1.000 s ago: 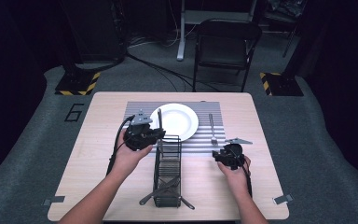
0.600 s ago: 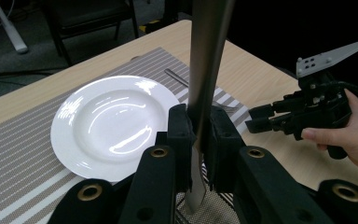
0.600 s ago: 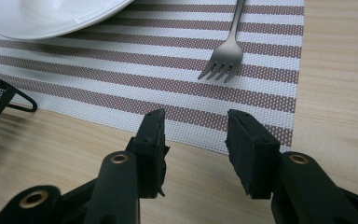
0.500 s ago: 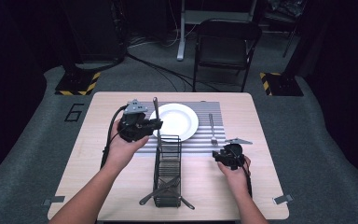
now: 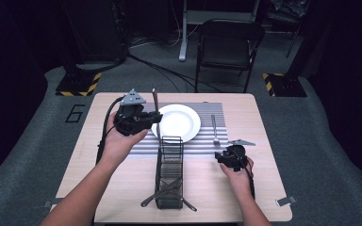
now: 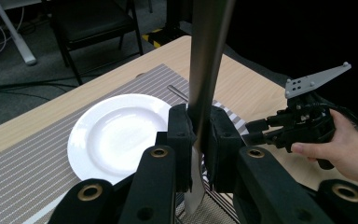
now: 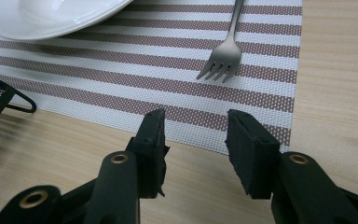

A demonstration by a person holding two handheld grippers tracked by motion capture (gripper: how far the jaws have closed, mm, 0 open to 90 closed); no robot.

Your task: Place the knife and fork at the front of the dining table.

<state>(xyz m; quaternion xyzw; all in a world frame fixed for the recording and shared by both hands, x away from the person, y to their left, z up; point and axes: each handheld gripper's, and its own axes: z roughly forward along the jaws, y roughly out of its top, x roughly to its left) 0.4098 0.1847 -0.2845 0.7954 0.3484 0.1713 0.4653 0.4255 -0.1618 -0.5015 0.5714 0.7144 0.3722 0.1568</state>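
My left gripper (image 5: 153, 117) hangs above the table left of the white plate (image 5: 179, 123), shut on a flat metal table knife (image 5: 154, 98) that stands upright in it. In the left gripper view the knife (image 6: 209, 51) rises between the pads of the left gripper (image 6: 198, 136), with the plate (image 6: 116, 135) behind. My right gripper (image 5: 222, 157) rests low at the placemat's front right edge, open with nothing between its fingers. In the right gripper view the right gripper (image 7: 196, 135) faces a fork (image 7: 223, 58) that lies on the striped placemat (image 7: 121, 70).
A black wire basket (image 5: 169, 174) stands in front of the plate and holds a few more utensils. The fork (image 5: 214, 129) lies right of the plate. A folding chair (image 5: 228, 47) stands beyond the table's far edge.
My left gripper has risen with the knife, away from the basket's top and a little to the left. The right gripper has stayed where it was.
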